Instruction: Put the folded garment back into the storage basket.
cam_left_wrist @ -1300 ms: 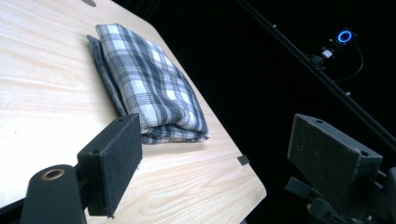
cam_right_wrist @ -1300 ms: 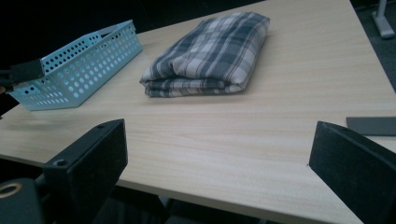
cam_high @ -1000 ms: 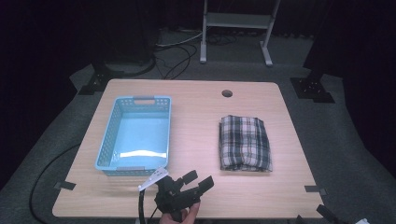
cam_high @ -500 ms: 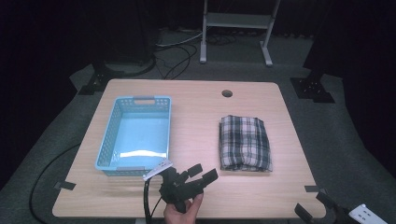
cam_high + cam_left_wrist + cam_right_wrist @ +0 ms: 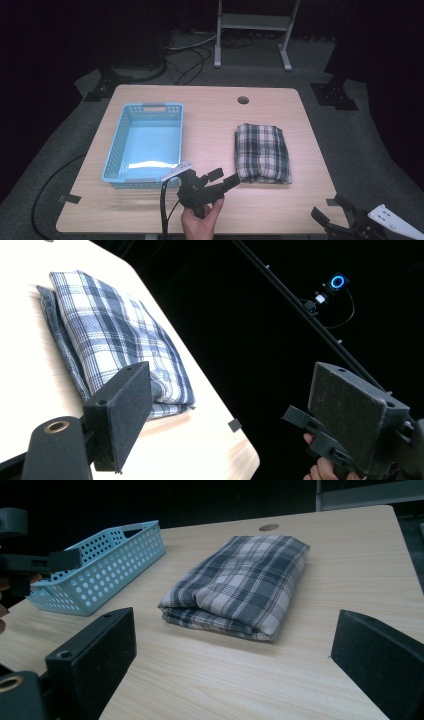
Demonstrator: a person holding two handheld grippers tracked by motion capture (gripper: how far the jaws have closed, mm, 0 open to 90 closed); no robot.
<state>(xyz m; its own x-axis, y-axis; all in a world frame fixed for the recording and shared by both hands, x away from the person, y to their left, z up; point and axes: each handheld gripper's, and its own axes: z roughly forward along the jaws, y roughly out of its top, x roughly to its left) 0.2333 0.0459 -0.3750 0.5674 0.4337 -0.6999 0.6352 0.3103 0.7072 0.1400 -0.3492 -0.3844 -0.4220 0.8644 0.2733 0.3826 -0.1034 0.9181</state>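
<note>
Though dim beyond, wooden table [image 5: 210, 120], apparently.

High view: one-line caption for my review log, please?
Left hand-held gripper, open, near a folded plaid cloth; empty blue basket to its left.

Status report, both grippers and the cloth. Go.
Left gripper open, just short of the folded plaid cloth. Right gripper open, off the table's near right corner. Cloth lies flat, untouched, right of the empty blue basket. Nothing in the way.
</note>
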